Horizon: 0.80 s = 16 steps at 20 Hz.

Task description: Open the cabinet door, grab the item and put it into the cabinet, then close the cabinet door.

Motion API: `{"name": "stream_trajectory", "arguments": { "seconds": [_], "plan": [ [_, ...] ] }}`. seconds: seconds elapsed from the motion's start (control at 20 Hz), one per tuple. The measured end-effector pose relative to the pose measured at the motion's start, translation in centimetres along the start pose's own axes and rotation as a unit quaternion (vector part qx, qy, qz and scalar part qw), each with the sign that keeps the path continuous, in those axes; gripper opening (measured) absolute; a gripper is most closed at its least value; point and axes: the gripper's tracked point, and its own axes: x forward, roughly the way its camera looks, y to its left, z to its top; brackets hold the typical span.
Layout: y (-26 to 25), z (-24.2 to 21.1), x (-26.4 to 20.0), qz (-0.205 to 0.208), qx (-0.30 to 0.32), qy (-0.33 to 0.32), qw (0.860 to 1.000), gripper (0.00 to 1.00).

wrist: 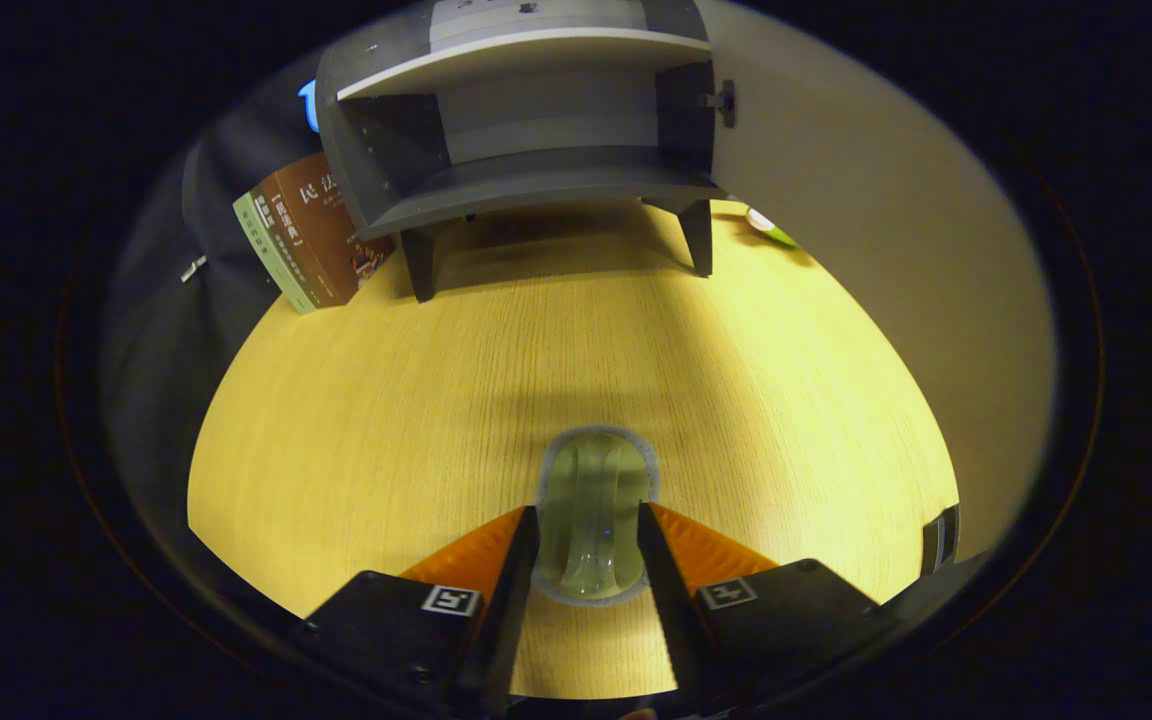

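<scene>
Step in hand: grabbing the item; the cabinet [536,150] already stands open, so the first part of the task looks done.
Tool: the tool [591,540] sits low over the desk [356,400], its two fingers flanking a pale green, translucent item [594,510] and lying right against its sides; it appears to be pinching the item, though how firmly it presses cannot be told.
Item: rounded and ridged, glassy in look, lying between the fingers and reaching a little past their tips; whether it rests on the desk or is lifted just off it cannot be told.
Cabinet: a small grey unit on short legs, well beyond the fingers at the far side of the desk; its inner compartment looks bare, with a shelf board above it.
Door: swung out to the right, the pale door panel [866,250] reaching back along that side towards the tool, with a hinge [721,102] at the cabinet's right edge.
Nearby things: books [311,240] lean beside the cabinet's left leg; a small green and white object [768,228] lies on the desk just past the right leg.
Next move, as a judgement: carry the item forward across the open stretch of desk, raise it enough to clear the compartment's floor edge, and set it inside.
Care needed: keep well off the open door on the right, and hold the smooth item level so it does not slip.
</scene>
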Motion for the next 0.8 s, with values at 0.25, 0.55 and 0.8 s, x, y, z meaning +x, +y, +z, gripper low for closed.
{"name": "stream_trajectory", "arguments": {
  "seconds": [0.25,0.55,0.8],
  "plan": [
    [-0.6,-0.7,0.3,-0.005,-0.020,0.014,1.000,0.17],
    [-0.5,2.2,-3.1,0.002,-0.023,-0.025,0.999,0.18],
    [0.8,7.8,-8.2,0.019,-0.008,-0.075,0.997,0.17]
  ]
}}
